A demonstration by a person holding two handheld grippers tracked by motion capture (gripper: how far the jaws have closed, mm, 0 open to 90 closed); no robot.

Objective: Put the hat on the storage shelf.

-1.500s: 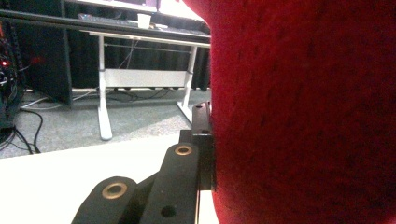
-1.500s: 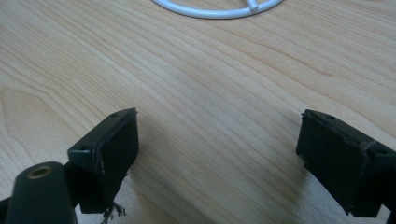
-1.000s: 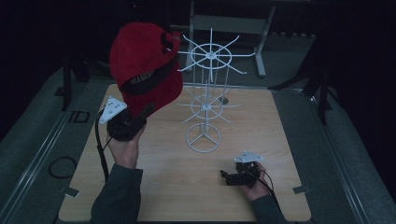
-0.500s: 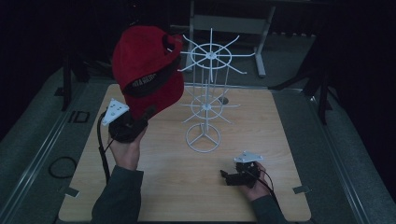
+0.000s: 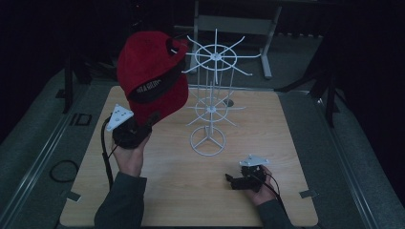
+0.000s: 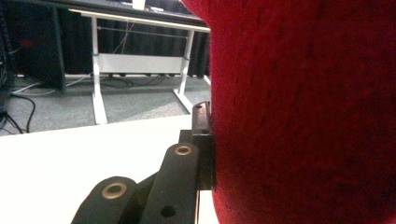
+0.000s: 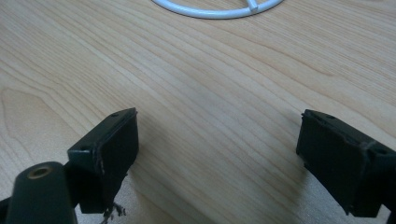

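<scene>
A red cap [image 5: 152, 71] with a black inner band is held up in the air at the left, its rear strap close to an arm of the white wire rack [image 5: 213, 95]. My left gripper [image 5: 143, 128] is shut on the cap's lower edge; in the left gripper view the red cap [image 6: 303, 112] covers the right side, pressed against the one jaw that shows. The rack stands upright on the wooden table [image 5: 286, 129], its round base at the middle. My right gripper [image 5: 230, 180] rests low on the table at the front right, open with nothing between its fingers [image 7: 109, 149].
The rack's white base ring [image 7: 219, 9] lies just beyond my right gripper. A white-legged desk frame [image 5: 234, 24] stands behind the table on grey carpet. A cable loop [image 5: 62, 170] lies on the floor at the left.
The cap and my left gripper have shifted slightly right, toward the rack. The right gripper has stayed still.
</scene>
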